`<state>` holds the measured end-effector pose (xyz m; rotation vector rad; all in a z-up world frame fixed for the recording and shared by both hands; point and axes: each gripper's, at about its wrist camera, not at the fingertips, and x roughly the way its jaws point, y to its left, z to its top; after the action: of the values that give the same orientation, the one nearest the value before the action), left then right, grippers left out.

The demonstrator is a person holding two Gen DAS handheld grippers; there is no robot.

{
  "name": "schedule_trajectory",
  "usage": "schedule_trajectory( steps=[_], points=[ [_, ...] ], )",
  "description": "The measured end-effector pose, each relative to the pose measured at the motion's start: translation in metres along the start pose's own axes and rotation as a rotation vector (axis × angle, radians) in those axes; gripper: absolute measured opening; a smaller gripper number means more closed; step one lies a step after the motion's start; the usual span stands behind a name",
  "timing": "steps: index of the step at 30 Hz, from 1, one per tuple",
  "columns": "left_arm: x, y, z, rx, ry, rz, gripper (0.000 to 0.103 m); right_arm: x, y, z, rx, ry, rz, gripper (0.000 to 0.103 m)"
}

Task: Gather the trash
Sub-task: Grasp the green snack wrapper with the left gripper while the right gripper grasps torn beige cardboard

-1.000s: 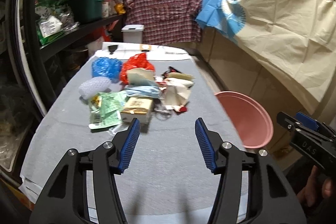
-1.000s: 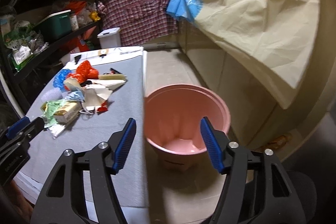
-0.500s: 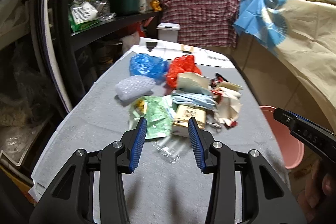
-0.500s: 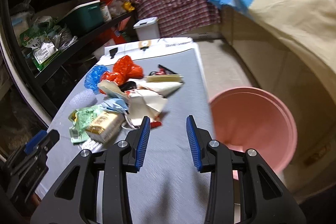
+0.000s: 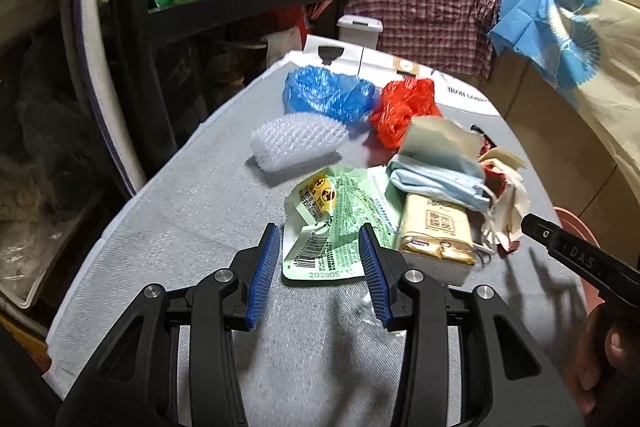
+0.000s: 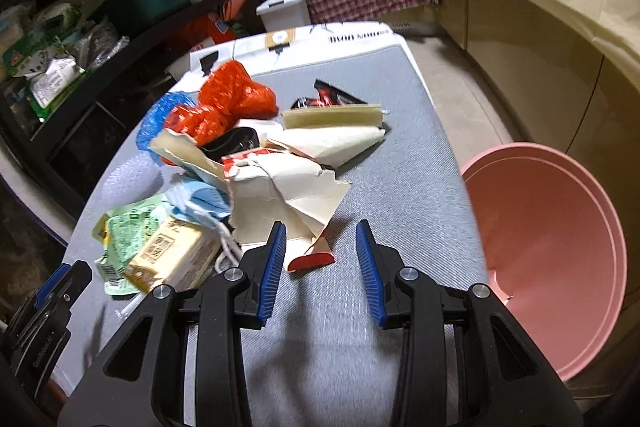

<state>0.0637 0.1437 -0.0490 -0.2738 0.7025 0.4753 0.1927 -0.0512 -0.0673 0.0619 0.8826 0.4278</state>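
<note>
The green wrapper (image 5: 340,227) lies flat on the desk (image 5: 192,211), its near edge between the left gripper (image 5: 318,267)'s open fingers; the right gripper (image 6: 320,259), open too, faces the torn carton (image 6: 288,195) beside it.

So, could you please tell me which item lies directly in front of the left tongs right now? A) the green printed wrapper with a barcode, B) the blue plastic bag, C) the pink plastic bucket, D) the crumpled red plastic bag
A: the open left tongs frame the near edge of the green printed wrapper with a barcode; the other items lie farther off or to the side.
</note>
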Motion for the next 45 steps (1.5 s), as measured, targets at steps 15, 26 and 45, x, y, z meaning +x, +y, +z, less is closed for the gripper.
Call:
schedule_trajectory(
  steps=[15, 26, 45],
  points=[
    [0.032, 0.002, 0.003, -0.013, 0.061, 0.017, 0.041, 0.026, 0.004, 0.0, -0.02, 0.039, -0.003, 0.037],
    [0.033, 0.0, 0.005, 0.002, 0.078, 0.008, 0.031, 0.02, 0.004, -0.003, -0.025, 0.035, -0.013, 0.016],
    [-0.012, 0.002, 0.01, -0.001, 0.005, -0.01, 0.008, -0.024, -0.004, -0.007, 0.0, -0.043, -0.008, 0.004]
  ],
)
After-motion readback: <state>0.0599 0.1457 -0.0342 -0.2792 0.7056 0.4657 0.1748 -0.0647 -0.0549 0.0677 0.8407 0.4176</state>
